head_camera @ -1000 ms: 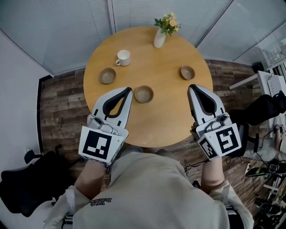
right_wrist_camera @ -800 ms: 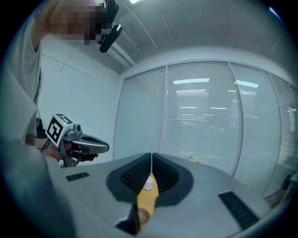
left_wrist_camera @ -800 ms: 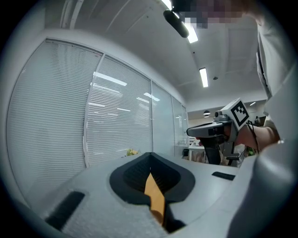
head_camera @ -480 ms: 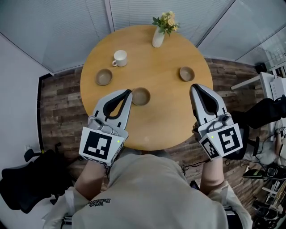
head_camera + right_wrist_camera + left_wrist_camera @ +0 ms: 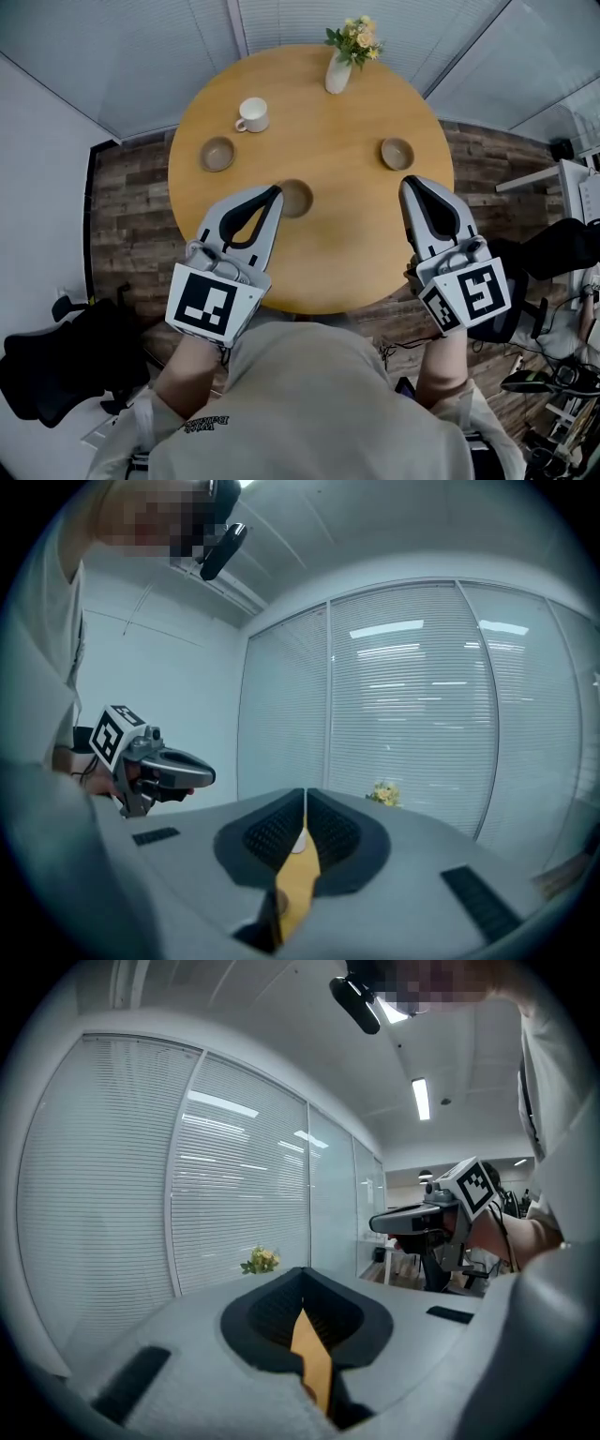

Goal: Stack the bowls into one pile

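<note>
On the round wooden table (image 5: 337,253), three small brown bowls sit well apart from one another, none stacked. The middle bowl (image 5: 298,199) lies near the table's centre. The left bowl (image 5: 217,153) sits toward the left edge and the right bowl (image 5: 397,153) toward the right edge, both a little farther away than the middle one.

The left gripper (image 5: 273,191) is held over the near left part of the table. In the head view its tip overlaps the middle bowl's left rim, but whether it touches the bowl cannot be told. In its own view the left gripper (image 5: 301,1273) has its jaws pressed together at the tip with nothing pinched, and only a sliver of tabletop shows through the slot behind them. The right gripper (image 5: 411,182) is held over the near right part of the table, its tip just near of the right bowl and apart from it. Its own view shows the right gripper (image 5: 306,793) likewise closed tip to tip and empty.

Farther off, a white mug (image 5: 252,114) stands beyond the left bowl. A white vase (image 5: 337,77) of yellow flowers (image 5: 354,37) stands at the far edge. Closed blinds (image 5: 150,56) line the glass walls behind the table. Dark plank floor (image 5: 127,216) surrounds it, and a black chair (image 5: 56,361) stands at the near left.
</note>
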Available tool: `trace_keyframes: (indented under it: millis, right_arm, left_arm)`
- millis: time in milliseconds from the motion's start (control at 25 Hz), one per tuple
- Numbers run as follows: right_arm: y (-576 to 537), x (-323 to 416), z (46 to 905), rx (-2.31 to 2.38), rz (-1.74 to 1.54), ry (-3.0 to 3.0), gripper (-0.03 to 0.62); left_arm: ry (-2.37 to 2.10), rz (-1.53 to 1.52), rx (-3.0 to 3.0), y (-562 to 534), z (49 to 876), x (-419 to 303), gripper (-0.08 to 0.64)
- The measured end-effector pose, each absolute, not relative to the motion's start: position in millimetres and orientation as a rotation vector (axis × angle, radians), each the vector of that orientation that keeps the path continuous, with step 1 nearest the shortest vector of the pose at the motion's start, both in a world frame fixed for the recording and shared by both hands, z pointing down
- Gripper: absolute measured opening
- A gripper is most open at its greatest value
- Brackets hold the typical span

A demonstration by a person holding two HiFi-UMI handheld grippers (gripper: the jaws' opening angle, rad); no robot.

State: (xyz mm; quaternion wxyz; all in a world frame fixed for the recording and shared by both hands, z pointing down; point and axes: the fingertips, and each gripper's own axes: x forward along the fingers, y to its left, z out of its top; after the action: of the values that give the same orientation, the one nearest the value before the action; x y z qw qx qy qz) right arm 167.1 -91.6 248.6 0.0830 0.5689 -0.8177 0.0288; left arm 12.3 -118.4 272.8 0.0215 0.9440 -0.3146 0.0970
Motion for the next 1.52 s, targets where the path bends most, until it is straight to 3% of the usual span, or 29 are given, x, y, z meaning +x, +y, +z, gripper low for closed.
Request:
trace_keyframes:
  millis: [360, 520, 1520]
  right_arm:
    - [-96, 193, 271, 1.683, 0.170, -2.378, 0.042]
    - [-103, 210, 286, 1.663, 0.188, -2.320, 0.106]
    - [-176, 299, 439, 1.485, 0.369, -2.067, 0.109]
  left_arm:
    - [-0.887, 0.347, 2.998, -121, 273, 49, 0.020]
    - [-0.828, 0.349, 3.028, -125, 277, 74, 0.020]
    - [-0.677, 0.413, 3.020, -174, 376, 192, 0.020]
